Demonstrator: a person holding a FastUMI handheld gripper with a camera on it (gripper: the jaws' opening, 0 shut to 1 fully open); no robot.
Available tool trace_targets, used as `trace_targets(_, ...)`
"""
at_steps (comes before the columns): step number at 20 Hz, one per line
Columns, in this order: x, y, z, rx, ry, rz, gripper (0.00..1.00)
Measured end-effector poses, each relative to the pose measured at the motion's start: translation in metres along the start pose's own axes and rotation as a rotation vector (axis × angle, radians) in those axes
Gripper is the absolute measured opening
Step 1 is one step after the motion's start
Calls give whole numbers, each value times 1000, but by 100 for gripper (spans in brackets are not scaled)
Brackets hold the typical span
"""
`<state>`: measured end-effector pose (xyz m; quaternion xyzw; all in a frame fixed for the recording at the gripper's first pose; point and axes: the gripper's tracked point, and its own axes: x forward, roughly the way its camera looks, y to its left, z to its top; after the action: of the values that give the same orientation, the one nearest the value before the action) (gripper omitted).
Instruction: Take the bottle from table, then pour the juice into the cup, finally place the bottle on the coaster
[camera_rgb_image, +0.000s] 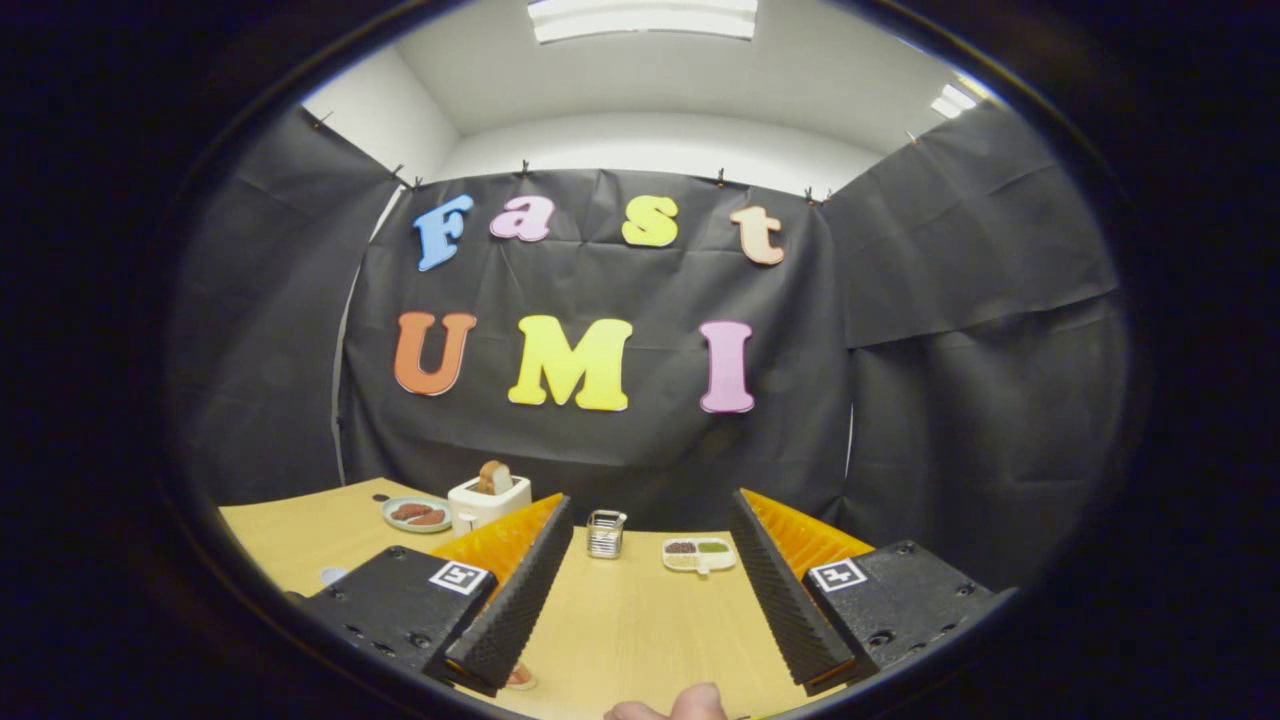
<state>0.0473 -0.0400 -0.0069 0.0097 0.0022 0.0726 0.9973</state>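
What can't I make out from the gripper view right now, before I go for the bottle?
- Small round thing on the table: partly hidden by the left finger's body, too small to identify.
- Item beneath the left fingertip: mostly covered by it.
- Hand between the open jaws: cut off by the picture's edge.
- Sectioned dish beyond the gripper: contents too small to name.
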Motion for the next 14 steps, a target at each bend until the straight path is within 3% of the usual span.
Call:
trace_targets(9,-5,44,-4,26,29,62,100)
trace_targets(14,-30,74,-36,33,76,108,100)
